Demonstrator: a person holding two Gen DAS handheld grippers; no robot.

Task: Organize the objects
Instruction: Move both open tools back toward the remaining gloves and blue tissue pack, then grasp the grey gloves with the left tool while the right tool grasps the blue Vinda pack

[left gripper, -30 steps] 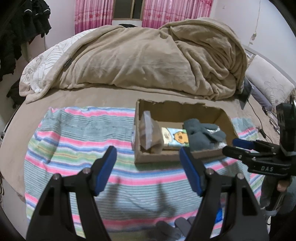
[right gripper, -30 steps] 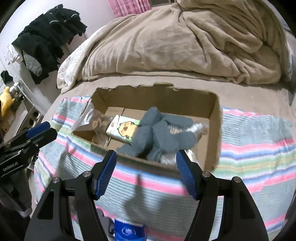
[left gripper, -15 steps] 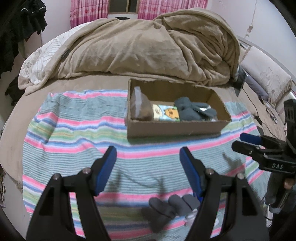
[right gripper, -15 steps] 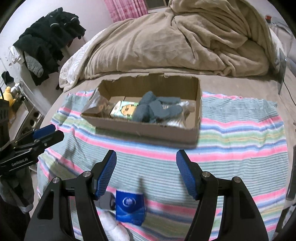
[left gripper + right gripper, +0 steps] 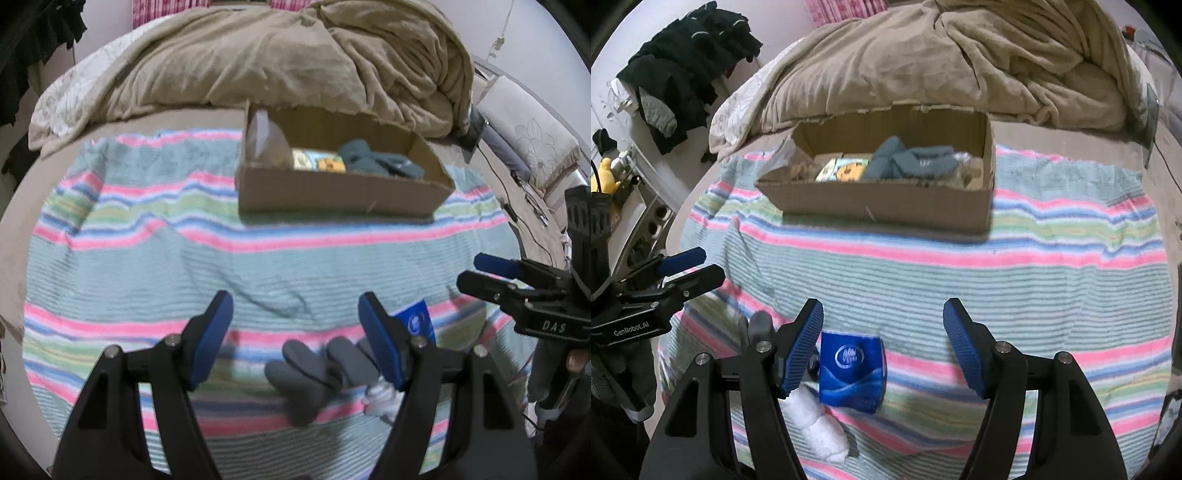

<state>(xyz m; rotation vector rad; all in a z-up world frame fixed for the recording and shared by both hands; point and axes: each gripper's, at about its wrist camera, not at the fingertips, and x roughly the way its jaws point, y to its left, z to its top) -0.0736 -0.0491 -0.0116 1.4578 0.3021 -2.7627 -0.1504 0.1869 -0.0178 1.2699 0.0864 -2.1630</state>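
A cardboard box [image 5: 340,192] [image 5: 886,206] stands on the striped blanket and holds a blue-grey glove [image 5: 380,164] [image 5: 908,162], a small cartoon pack [image 5: 319,162] [image 5: 846,170] and a clear bag [image 5: 264,138]. On the blanket near me lie a grey glove [image 5: 314,369], a blue tissue pack [image 5: 851,369] [image 5: 417,321] and a white cloth [image 5: 822,432]. My left gripper [image 5: 295,332] is open and empty above the grey glove. My right gripper [image 5: 882,339] is open and empty above the blue pack.
A heaped beige duvet [image 5: 288,62] [image 5: 960,62] lies behind the box. The striped blanket [image 5: 147,240] [image 5: 1052,277] covers the front of the bed. Dark clothes [image 5: 687,66] hang at the left. A pillow [image 5: 532,136] and cables lie at the right.
Both grippers have drawn back from the box toward the near edge of the blanket. The grey glove, blue pack and white cloth have come into view beneath them.
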